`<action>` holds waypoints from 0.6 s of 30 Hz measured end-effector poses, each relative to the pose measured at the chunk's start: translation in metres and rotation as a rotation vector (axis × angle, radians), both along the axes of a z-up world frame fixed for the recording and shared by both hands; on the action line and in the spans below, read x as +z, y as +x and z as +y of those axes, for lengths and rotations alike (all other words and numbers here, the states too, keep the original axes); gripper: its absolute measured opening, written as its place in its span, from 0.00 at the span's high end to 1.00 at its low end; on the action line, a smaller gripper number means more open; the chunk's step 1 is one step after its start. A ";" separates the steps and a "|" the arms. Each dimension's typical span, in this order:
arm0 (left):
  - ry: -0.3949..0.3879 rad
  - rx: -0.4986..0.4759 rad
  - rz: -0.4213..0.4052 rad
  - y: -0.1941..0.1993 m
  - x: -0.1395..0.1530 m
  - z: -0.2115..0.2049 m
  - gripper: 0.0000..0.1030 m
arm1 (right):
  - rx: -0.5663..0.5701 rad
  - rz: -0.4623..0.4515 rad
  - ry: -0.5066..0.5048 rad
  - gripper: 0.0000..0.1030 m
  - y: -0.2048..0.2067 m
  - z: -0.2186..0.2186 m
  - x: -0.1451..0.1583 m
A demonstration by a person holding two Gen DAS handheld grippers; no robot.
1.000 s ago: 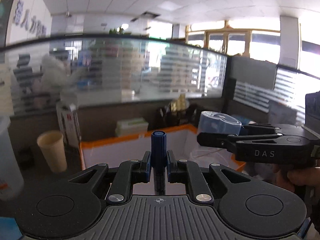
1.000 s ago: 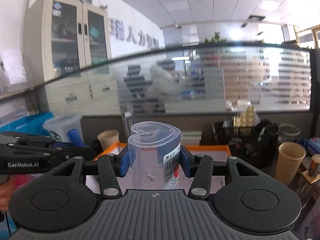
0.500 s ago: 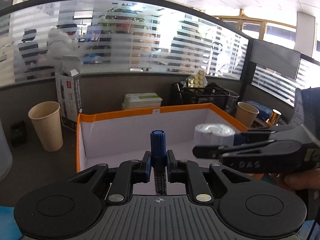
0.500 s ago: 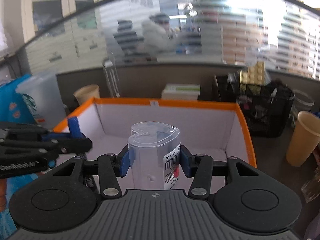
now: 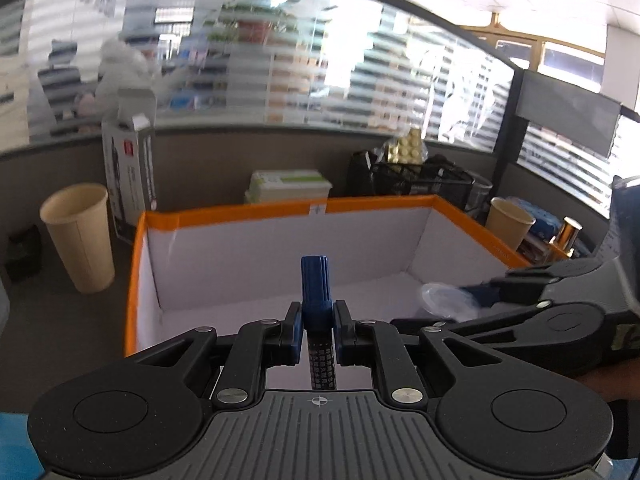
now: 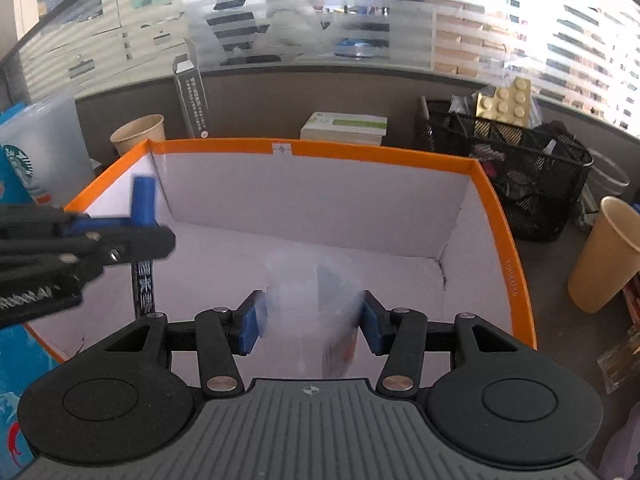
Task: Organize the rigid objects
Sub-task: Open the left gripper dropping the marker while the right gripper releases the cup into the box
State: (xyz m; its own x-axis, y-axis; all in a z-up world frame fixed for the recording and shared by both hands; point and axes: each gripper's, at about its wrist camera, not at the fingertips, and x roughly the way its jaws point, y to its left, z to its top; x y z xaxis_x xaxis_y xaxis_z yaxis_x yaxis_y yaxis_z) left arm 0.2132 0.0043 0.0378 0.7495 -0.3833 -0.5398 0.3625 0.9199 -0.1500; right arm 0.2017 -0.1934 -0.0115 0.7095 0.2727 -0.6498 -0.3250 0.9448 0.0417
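Orange-rimmed cardboard box (image 6: 504,216) is where everything's going, looks like. The left gripper (image 5: 316,322) is pinching a blue-capped marker (image 5: 316,284) upright over the box's left side, jaws clamped tight so it isn't tipping. The right gripper (image 6: 310,320) is hanging over the box floor with a clear plastic container (image 6: 312,304) between its pads, and the jaws are opening, so I'm guessing it's getting dropped in right there. It's blurry, so can't tell if it's touching bottom.
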 end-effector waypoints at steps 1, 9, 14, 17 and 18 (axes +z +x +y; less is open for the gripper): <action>0.002 0.003 0.009 0.001 -0.003 0.000 0.87 | -0.001 -0.005 -0.004 0.45 -0.001 0.000 0.001; 0.016 0.050 0.034 0.000 -0.008 0.001 0.66 | -0.024 -0.044 -0.027 0.36 -0.008 -0.003 0.007; 0.001 0.075 -0.031 -0.021 0.014 0.003 0.15 | -0.042 -0.106 -0.029 0.32 -0.023 -0.010 0.025; 0.024 0.144 -0.108 -0.041 0.035 0.005 0.03 | -0.050 -0.147 -0.009 0.32 -0.037 -0.017 0.041; 0.024 0.147 -0.128 -0.047 0.042 0.006 0.03 | -0.051 -0.164 0.001 0.32 -0.044 -0.019 0.047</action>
State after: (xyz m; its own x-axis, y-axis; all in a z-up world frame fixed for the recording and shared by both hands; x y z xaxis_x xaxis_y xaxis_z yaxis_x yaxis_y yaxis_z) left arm 0.1659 0.0102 0.0796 0.8597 -0.2525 -0.4440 0.2382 0.9671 -0.0888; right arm 0.1576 -0.2127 0.0358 0.8192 0.2343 -0.5235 -0.2790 0.9603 -0.0067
